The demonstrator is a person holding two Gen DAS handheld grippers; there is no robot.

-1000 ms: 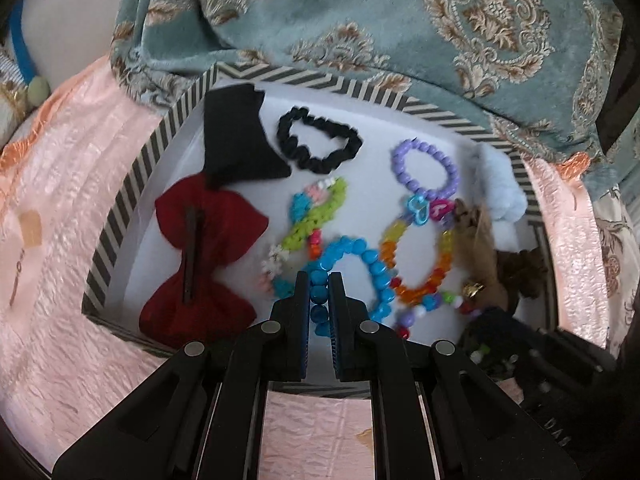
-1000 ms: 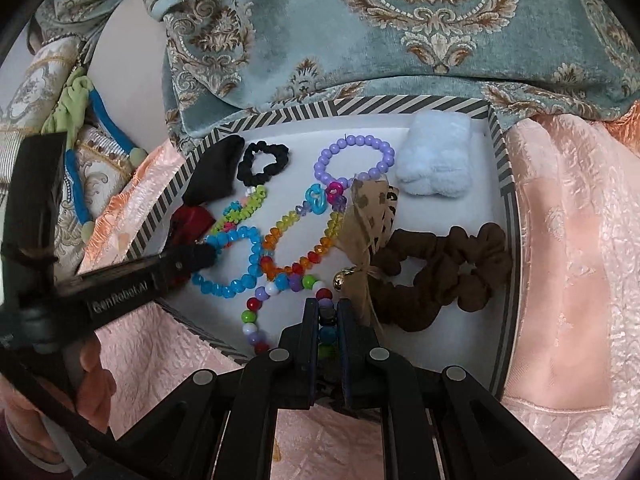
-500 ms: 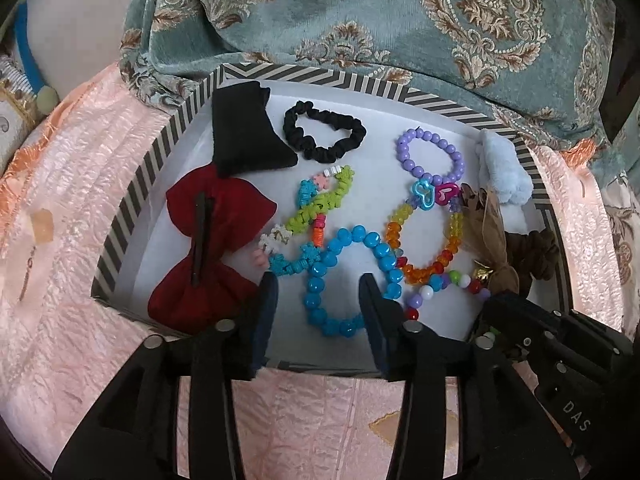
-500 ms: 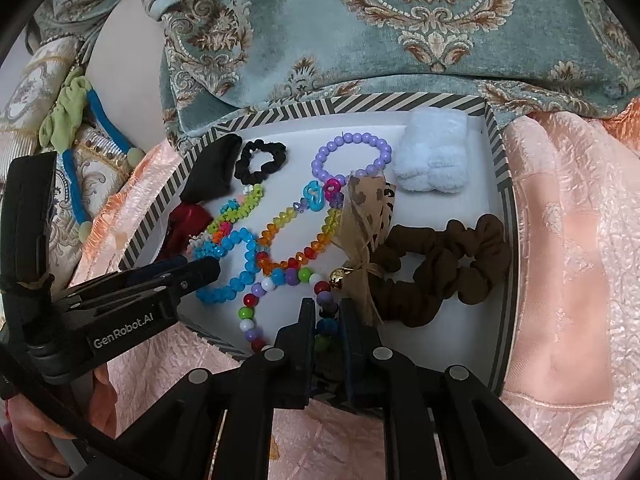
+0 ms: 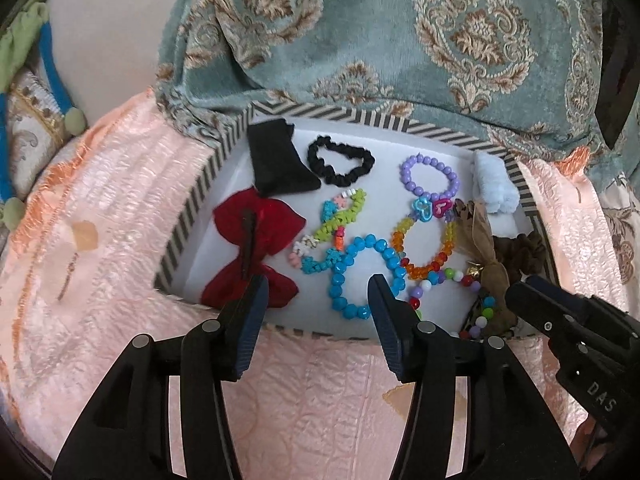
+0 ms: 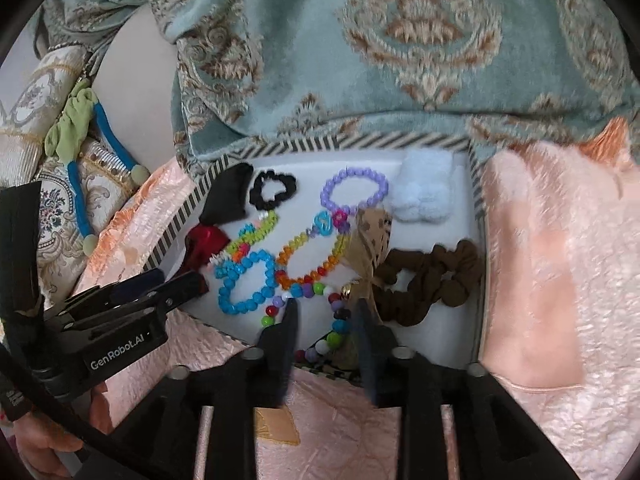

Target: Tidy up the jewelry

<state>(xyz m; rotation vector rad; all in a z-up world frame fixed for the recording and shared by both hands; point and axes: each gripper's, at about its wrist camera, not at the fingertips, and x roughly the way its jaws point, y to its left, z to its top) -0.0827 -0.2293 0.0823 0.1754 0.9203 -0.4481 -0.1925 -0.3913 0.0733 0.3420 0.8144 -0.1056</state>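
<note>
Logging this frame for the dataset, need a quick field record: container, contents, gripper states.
container: striped box on pink quilt
contents: blue bracelet, purple bracelet, orange bracelet, multicolour bracelet, red bow, black scrunchie, brown scrunchie
left gripper: jaws just opened, nothing gripped
right gripper: jaws just opened, multicolour bracelet between, not gripped

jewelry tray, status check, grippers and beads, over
Left gripper open, jaws just opened off blue bead bracelet. Right gripper open, just released multicolour bead bracelet. Both lie in striped tray. Nothing in the way.
</note>
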